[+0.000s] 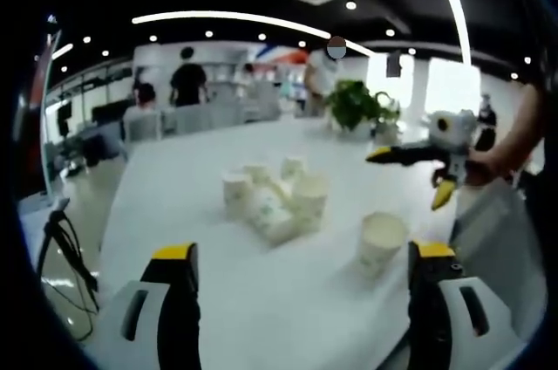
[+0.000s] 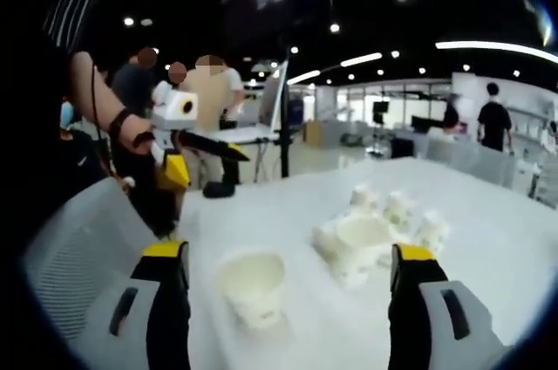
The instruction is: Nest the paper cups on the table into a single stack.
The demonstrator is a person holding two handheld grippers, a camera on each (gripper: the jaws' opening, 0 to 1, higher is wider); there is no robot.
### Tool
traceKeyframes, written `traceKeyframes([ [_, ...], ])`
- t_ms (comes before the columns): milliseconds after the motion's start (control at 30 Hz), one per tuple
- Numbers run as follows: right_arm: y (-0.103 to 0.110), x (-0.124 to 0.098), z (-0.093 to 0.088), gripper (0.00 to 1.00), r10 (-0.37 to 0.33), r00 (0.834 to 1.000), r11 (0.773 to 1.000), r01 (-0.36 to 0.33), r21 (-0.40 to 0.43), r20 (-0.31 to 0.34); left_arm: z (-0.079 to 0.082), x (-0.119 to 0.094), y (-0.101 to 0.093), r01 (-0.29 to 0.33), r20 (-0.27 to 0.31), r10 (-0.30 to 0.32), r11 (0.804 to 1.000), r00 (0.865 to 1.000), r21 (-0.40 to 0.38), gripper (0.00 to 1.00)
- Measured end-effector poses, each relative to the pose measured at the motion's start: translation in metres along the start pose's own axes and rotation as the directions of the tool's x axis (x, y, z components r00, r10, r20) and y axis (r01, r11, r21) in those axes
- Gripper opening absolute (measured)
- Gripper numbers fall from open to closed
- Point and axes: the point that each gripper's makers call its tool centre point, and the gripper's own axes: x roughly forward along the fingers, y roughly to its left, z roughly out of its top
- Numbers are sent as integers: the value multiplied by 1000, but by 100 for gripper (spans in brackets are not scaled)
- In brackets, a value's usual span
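Note:
Several white paper cups (image 1: 272,200) form a loose cluster in the middle of the white table (image 1: 174,204); some stand upright and at least one lies on its side. A single cup (image 1: 381,242) stands apart, nearer to me. My left gripper (image 1: 302,256) is open over the table's near edge, short of the cups, with nothing between its jaws. My right gripper (image 1: 406,178) hangs open in the air beyond the single cup. In the right gripper view the single cup (image 2: 251,287) stands between the open right gripper's (image 2: 288,256) jaws, the cluster (image 2: 375,235) lies beyond, and the left gripper (image 2: 206,166) is open at the left.
A potted plant (image 1: 356,104) stands at the table's far end. White chairs (image 1: 144,124) line the far side, and a mesh chair (image 2: 78,239) sits by the near edge. A black stand (image 1: 65,243) is on the floor at left. People stand in the background.

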Motion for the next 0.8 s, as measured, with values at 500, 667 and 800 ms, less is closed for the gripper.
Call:
traceKeyframes([
  [500, -24, -14, 10, 90, -60, 998, 998, 60, -4, 21, -2, 1, 1, 6, -3, -6, 1000, 1000, -2, 100],
  [667, -41, -27, 11, 89, -101, 995, 995, 102, -13, 16, 0, 1, 2, 7, 2, -7, 1000, 1000, -3, 100],
  [800, -55, -41, 8, 89, -132, 991, 991, 132, -12, 6, 0, 1, 2, 7, 0, -7, 1000, 1000, -5, 100],
])
